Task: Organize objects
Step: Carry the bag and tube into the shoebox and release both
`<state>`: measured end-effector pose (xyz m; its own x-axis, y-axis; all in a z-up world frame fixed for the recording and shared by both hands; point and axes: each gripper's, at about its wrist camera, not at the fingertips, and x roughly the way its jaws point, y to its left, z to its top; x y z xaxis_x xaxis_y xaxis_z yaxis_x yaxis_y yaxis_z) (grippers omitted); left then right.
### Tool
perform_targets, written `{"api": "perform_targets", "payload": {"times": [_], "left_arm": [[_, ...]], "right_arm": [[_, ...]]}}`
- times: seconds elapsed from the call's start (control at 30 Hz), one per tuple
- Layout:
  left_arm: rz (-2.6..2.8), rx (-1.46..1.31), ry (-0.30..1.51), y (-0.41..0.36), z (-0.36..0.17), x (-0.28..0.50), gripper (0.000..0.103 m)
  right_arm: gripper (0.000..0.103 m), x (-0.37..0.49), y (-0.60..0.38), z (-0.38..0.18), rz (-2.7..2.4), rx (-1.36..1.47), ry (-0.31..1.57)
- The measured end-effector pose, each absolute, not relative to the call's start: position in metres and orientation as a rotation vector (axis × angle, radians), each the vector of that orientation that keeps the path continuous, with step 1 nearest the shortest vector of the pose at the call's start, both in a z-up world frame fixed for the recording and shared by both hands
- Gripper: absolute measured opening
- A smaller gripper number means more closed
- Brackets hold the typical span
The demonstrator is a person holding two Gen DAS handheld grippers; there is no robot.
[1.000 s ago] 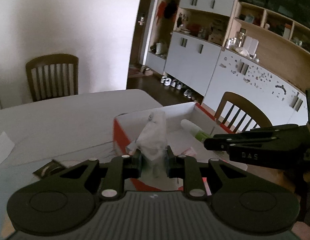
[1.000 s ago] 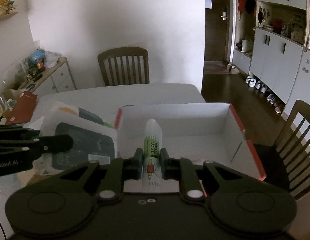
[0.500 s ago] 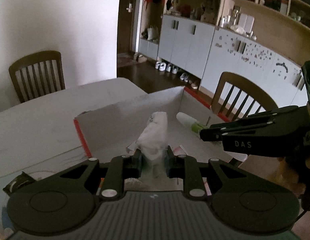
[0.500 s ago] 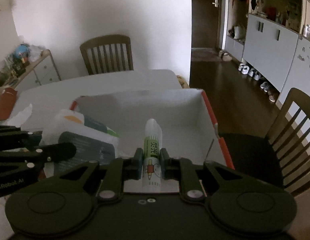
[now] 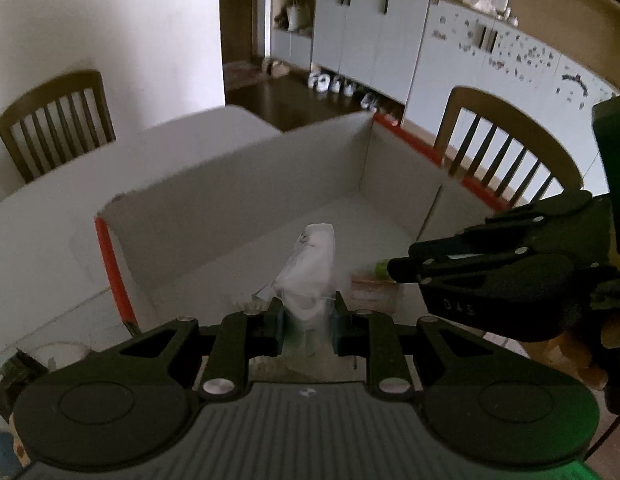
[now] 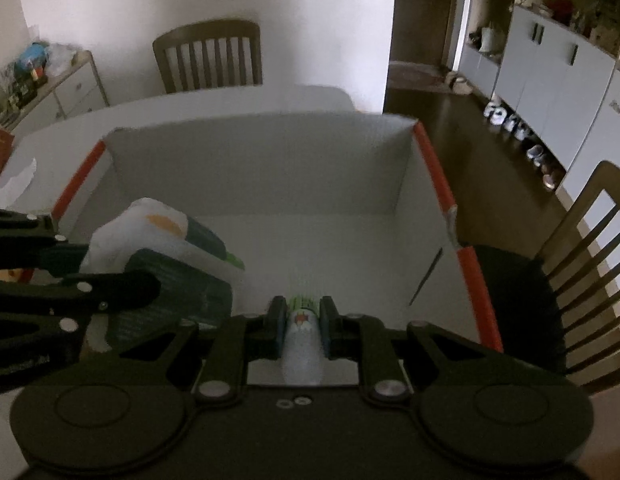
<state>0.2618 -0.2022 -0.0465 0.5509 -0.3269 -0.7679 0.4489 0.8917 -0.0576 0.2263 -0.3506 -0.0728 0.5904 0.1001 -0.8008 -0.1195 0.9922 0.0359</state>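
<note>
The left gripper [image 5: 308, 320] has its jaws clamped on a soft plastic pack [image 5: 310, 268] — light, crushable, best held low. The right gripper [image 6: 302, 322] pinches a glue bottle [image 6: 303, 344] — stiff, slick, gripped mid-body. Both hang over the box [image 6: 270, 168], just ahead.

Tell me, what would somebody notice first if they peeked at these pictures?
Probably the big white box with orange edges, open in the middle of the table. Right over it, the left gripper pinches a crinkly white packet, and the right gripper pinches a small bottle with a green label. Wooden chairs stand around the table.
</note>
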Motion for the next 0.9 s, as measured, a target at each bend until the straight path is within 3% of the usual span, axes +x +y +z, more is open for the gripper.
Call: {"api": "perform_targets", "payload": {"times": [0.33, 0.5, 0.53, 0.63, 0.9], "left_arm": [[-0.468, 0.165, 0.989, -0.201, -0.067, 0.272, 0.022], [-0.505, 0.13, 0.981, -0.189, -0.06, 0.272, 0.037], [-0.512, 0.125, 0.973, -0.186, -0.058, 0.27, 0.052], [-0.537, 0.12, 0.938, -0.183, -0.05, 0.265, 0.067], [-0.536, 0.086, 0.903, -0.17, -0.036, 0.257, 0.067]], "right_arm": [[0.017, 0.229, -0.362, -0.074, 0.187, -0.013, 0.955], [0.019, 0.224, -0.368, -0.065, 0.199, 0.008, 0.938], [0.02, 0.222, -0.37, -0.064, 0.198, 0.012, 0.935], [0.022, 0.217, -0.372, -0.058, 0.2, 0.014, 0.919], [0.026, 0.206, -0.373, -0.041, 0.198, 0.026, 0.883]]}}
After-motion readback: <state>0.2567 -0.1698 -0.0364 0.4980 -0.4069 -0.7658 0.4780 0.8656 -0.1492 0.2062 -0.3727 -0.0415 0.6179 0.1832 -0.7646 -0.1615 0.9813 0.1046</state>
